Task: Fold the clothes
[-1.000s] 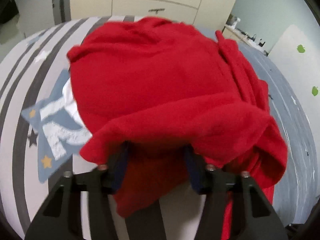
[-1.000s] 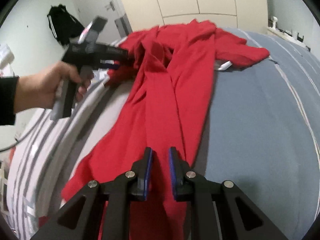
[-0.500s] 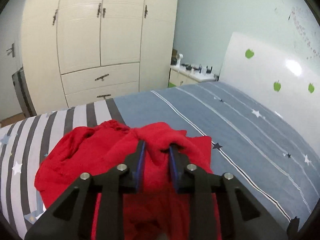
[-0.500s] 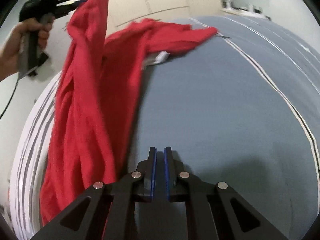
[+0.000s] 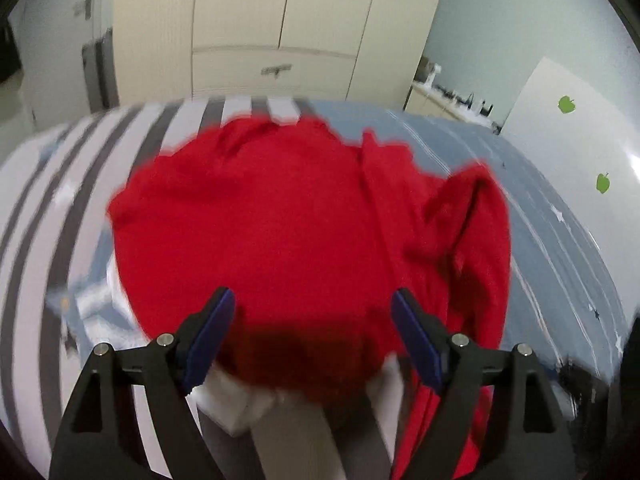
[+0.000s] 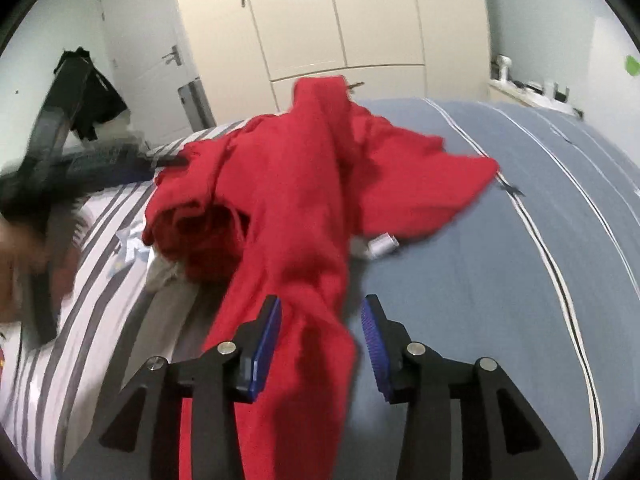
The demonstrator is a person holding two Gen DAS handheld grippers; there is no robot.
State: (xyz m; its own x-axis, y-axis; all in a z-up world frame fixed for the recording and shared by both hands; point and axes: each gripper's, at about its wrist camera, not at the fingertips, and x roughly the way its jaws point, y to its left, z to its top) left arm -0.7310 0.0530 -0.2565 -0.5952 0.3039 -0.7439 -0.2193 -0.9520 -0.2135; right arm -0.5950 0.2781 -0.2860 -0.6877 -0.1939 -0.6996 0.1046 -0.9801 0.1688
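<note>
A red garment (image 5: 280, 232) lies crumpled on the bed, across the striped and blue bedding. My left gripper (image 5: 312, 320) hovers just over its near edge. Its jaws are opening wide and the pads touch nothing. In the right wrist view the garment (image 6: 288, 184) forms a heap, with a long strip trailing toward me. That strip runs between the fingers of my right gripper (image 6: 320, 344), whose jaws are opening, pads off the cloth. The left gripper (image 6: 60, 160) shows blurred at the left, held by a hand (image 6: 12, 264). A white label (image 6: 382, 244) peeks from under the cloth.
The bed (image 6: 500, 280) has a blue cover with thin stripes on the right and grey-white stripes on the left. A cream wardrobe (image 5: 280, 32) stands beyond its foot. A white headboard (image 5: 568, 152) with green stickers is to the right. Dark clothing (image 6: 100, 96) hangs by the door.
The left gripper, shut on lifted red cloth half a second ago, has let go and dropped lower; the garment now lies on the bed. The right gripper has opened around the trailing strip.
</note>
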